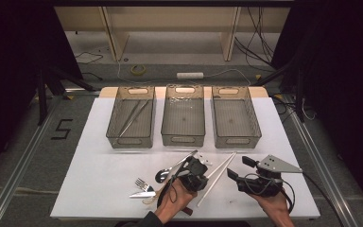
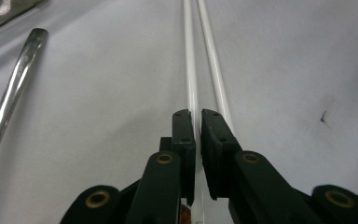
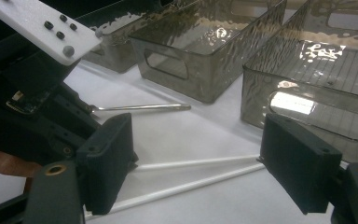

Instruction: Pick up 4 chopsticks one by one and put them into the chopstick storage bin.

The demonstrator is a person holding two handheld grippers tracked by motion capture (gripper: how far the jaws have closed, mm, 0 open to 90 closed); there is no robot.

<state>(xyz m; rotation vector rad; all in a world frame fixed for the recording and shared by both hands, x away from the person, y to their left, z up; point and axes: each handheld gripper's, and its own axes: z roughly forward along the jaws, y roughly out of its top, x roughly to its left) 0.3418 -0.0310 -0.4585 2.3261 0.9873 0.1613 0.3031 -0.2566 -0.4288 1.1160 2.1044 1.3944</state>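
Note:
Two white chopsticks [image 1: 220,171] lie side by side on the white table [image 1: 99,175], running from the front toward the right bin. My left gripper [image 1: 207,177] is down at table level, its jaws shut on the left chopstick [image 2: 189,60]. The other chopstick [image 2: 212,60] lies just outside its right jaw. My right gripper [image 1: 239,169] hovers to the right of the pair with its jaws wide open and nothing between them. Both chopsticks [image 3: 191,163] show beyond the right gripper [image 3: 198,140], on the table.
Three clear smoky bins stand in a row at the back: the left bin [image 1: 113,135] holds long metal pieces, the middle bin [image 1: 183,139] and right bin [image 1: 236,141] look bare. A spoon [image 1: 170,169], fork [image 1: 144,184] and knife [image 1: 141,194] lie left of my left hand.

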